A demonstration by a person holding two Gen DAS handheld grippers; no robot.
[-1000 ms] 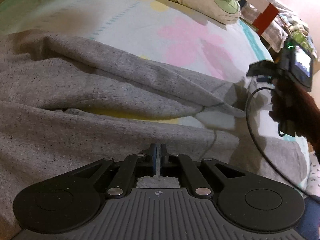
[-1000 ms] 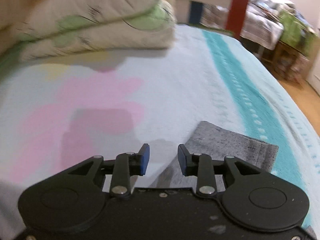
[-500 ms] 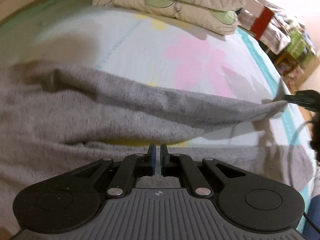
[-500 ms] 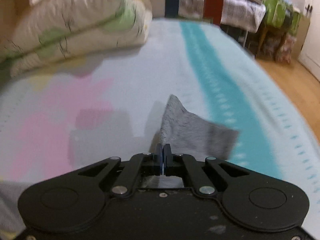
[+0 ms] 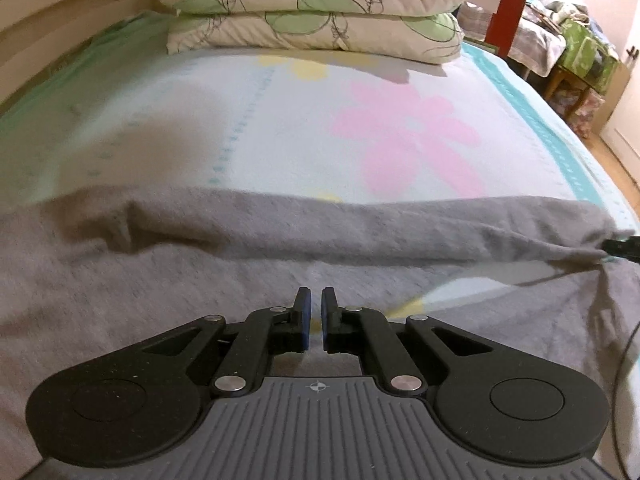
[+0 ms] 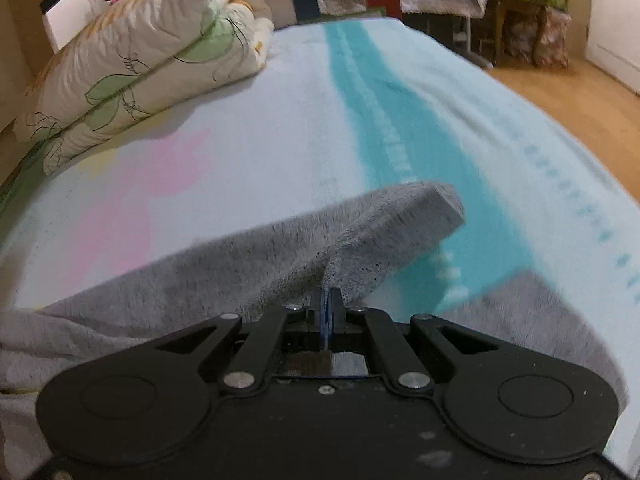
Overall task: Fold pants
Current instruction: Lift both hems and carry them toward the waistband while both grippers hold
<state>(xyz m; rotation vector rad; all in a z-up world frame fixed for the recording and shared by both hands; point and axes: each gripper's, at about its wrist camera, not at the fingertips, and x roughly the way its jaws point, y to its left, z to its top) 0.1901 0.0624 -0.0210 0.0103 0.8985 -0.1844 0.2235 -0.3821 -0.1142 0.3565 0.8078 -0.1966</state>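
Since a moment ago, the far leg of the gray pants (image 5: 360,232) has been pulled out long across the bed (image 5: 280,120). From the left camera, the left gripper (image 5: 313,320) hangs over the pants, pads a little apart, holding nothing, I think. From the right camera, the right gripper (image 6: 326,314) pinches the leg's end tight, lifted near the teal stripe (image 6: 400,152).

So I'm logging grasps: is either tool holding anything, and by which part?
The right tool pinches the grey pants at a leg's cuff end. The left tool holds nothing.
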